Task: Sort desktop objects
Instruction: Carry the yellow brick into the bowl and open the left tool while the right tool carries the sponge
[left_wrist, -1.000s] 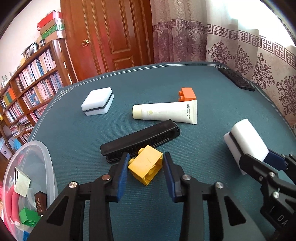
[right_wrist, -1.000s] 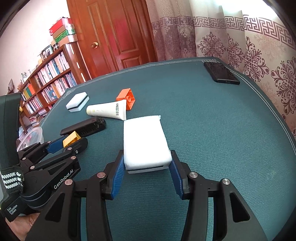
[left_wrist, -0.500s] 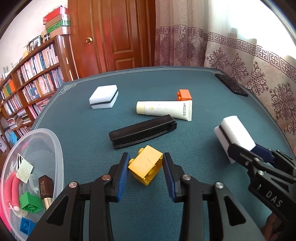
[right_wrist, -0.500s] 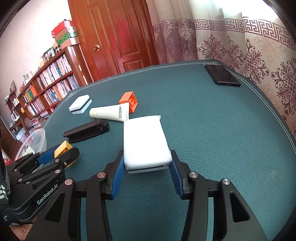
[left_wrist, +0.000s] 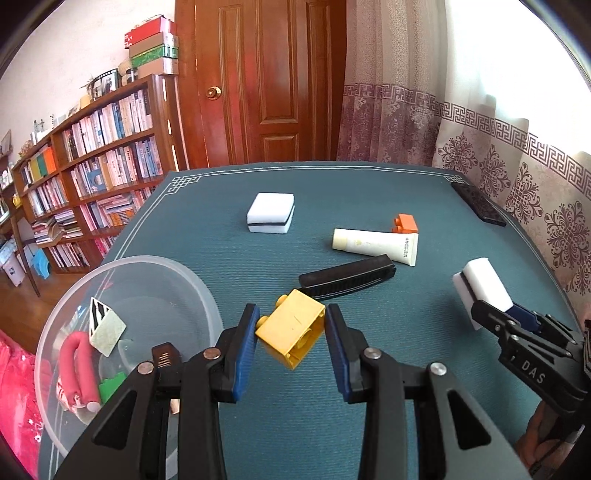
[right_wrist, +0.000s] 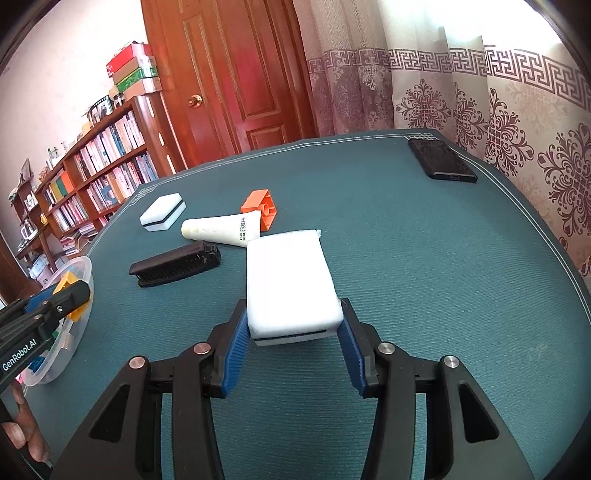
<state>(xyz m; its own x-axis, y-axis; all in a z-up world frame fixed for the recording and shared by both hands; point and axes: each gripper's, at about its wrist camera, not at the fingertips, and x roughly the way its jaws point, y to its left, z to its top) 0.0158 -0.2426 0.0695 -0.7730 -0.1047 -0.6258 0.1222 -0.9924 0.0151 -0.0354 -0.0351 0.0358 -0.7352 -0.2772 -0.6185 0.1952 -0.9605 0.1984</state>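
Note:
My left gripper is shut on a yellow toy brick, held above the green table beside a clear plastic bowl. That bowl holds a pink curved piece, a green brick and a small card. Between the blue pads of my right gripper sits a white sponge with a black stripe, gripped. On the table lie a black comb, a cream tube, an orange brick and a second white sponge.
A black phone lies at the table's far right edge. A bookshelf stands left of the table, a wooden door behind it and patterned curtains on the right. A hand shows at the lower left of the right wrist view.
My left gripper has lifted the yellow brick and carried it left toward the bowl, which fills more of its view. The right gripper has risen slightly with the sponge.

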